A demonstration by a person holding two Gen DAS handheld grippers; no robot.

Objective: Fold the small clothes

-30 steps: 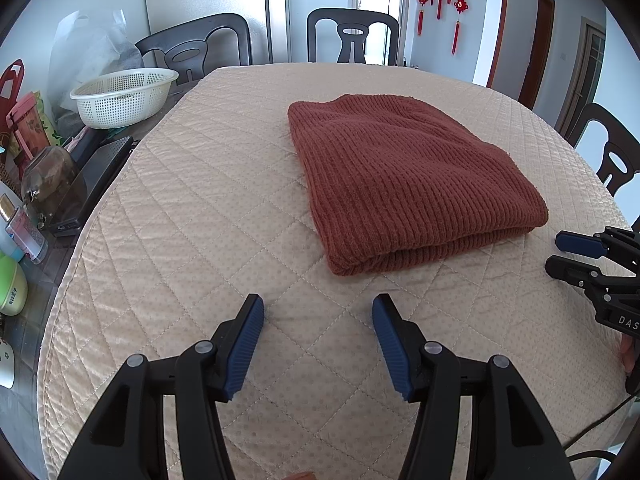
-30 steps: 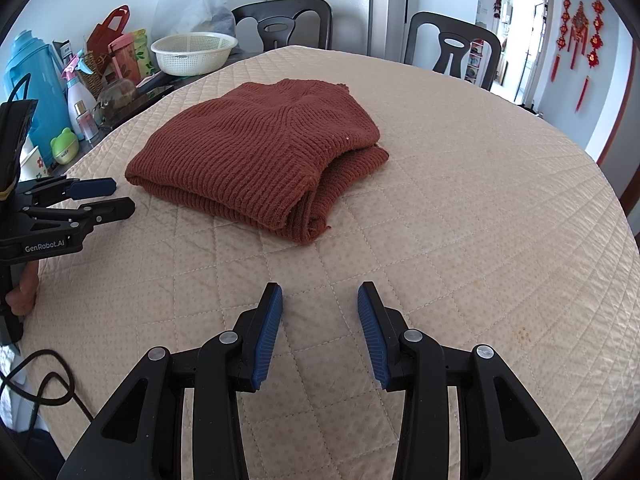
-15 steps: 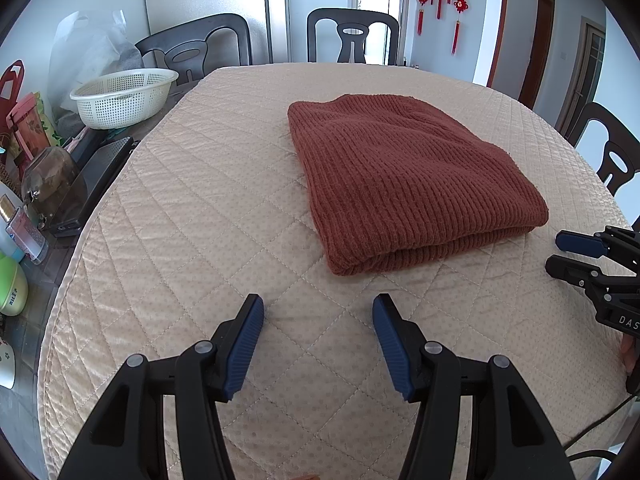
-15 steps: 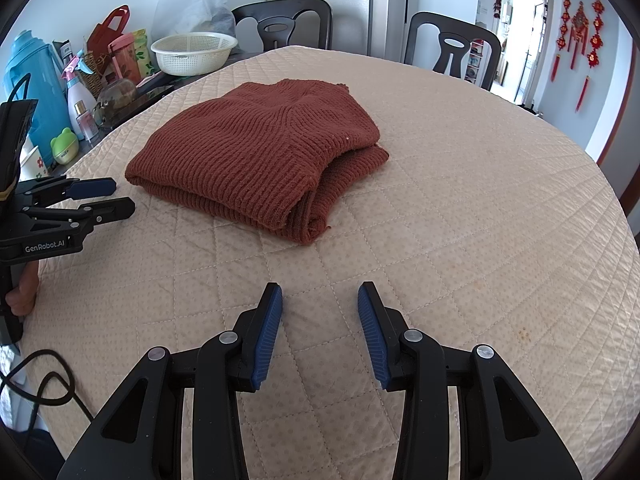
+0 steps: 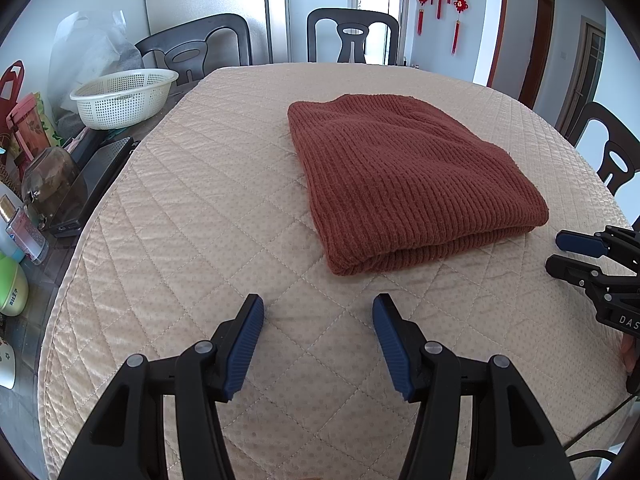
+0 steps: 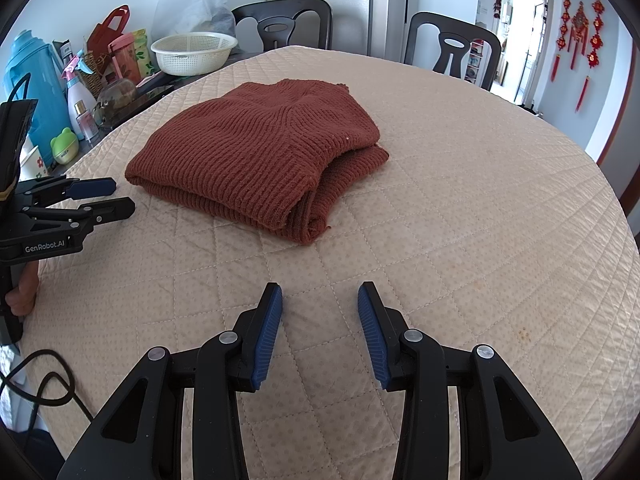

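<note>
The rust-red ribbed knit sweater (image 5: 404, 184) lies folded on the beige quilted tablecloth (image 5: 192, 216). Left gripper (image 5: 318, 316) and right gripper (image 6: 320, 304) hover near it, fingers spread, both empty.

Open quilted ground lying all around one folded bundle

The surface (image 5: 192, 216) is lying bare in front of both claws, the left claw (image 5: 318, 304) and right claw (image 6: 320, 294) standing apart over it. The folded rust sweater (image 5: 400, 176) is sitting mid-surface as the only bulk. A white basket (image 5: 124, 96), bottles (image 6: 82, 114) and chairs (image 5: 352, 34) are crowding the far edges.
</note>
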